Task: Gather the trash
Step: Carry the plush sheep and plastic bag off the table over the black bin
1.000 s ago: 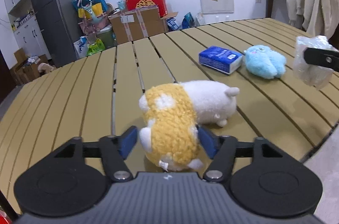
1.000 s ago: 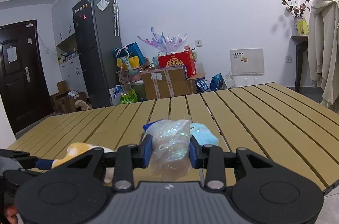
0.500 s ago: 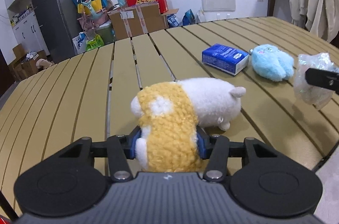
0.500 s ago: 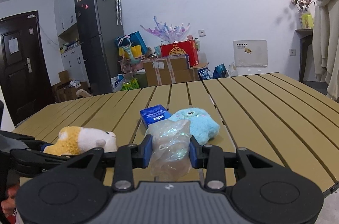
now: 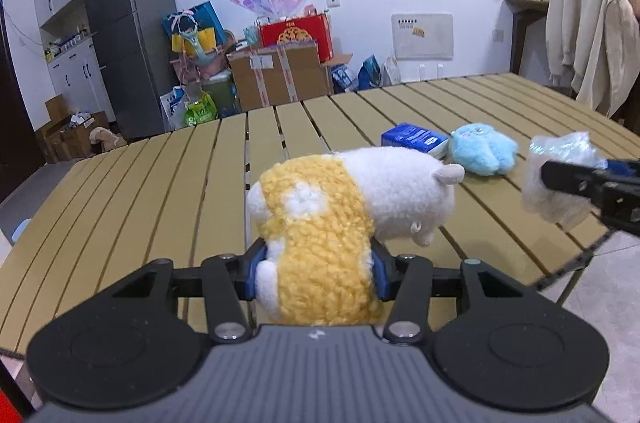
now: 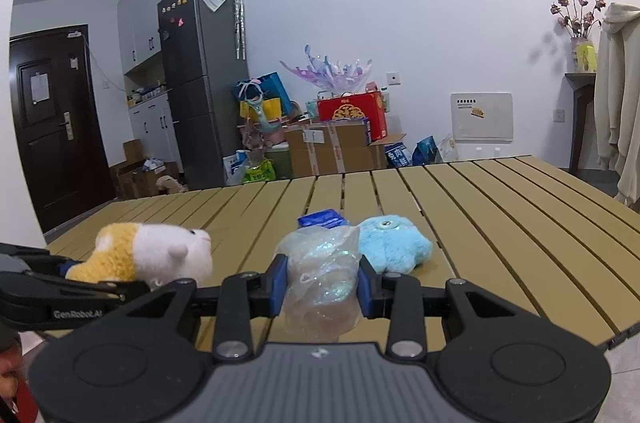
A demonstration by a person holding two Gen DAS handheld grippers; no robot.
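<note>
Slatted surface (image 6: pixel 500 207) bare toward far edge. Left gripper (image 5: pixel 316 271) fingers clamp plush hamster (image 5: pixel 332 215); right gripper (image 6: pixel 322 283) fingers pinch crumpled plastic wrap (image 6: pixel 322 275).

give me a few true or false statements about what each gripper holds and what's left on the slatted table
1. The left gripper is shut on the yellow and white plush toy. True.
2. The right gripper is empty. False: it is shut on a crumpled clear plastic bag.
3. The fluffy light blue plush toy lies on the tan slatted table. True.
4. The blue tissue packet sits far from the light blue plush, at the opposite table edge. False: it lies right beside it.
5. The plastic bag lies flat on the table. False: it is held between the gripper's pads.
</note>
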